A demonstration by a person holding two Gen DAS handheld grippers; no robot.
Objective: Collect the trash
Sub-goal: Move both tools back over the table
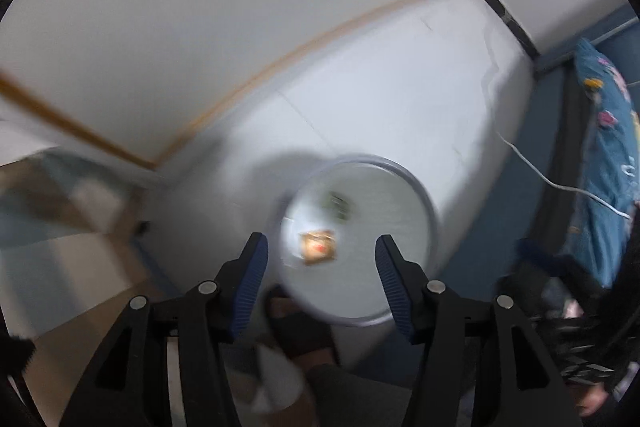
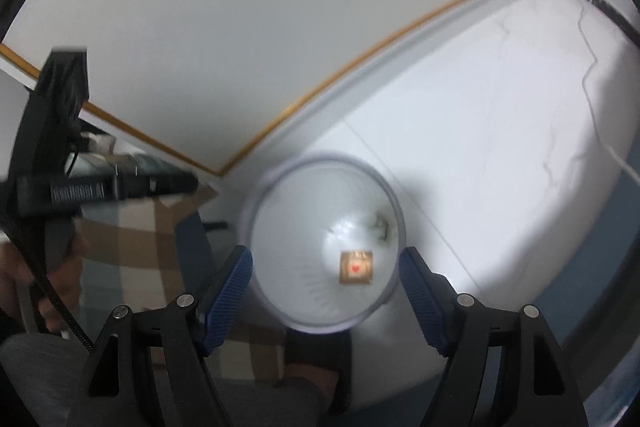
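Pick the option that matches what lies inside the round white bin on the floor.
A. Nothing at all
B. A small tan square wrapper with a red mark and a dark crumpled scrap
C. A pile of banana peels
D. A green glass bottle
B: inside the round white bin, a small tan square wrapper with a red mark lies near a dark crumpled scrap.

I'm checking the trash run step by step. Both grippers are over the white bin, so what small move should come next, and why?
Probably pull both grippers away to look for more trash. The left gripper and right gripper are open and hold nothing, and the white bin below already contains a tan wrapper and a dark scrap.
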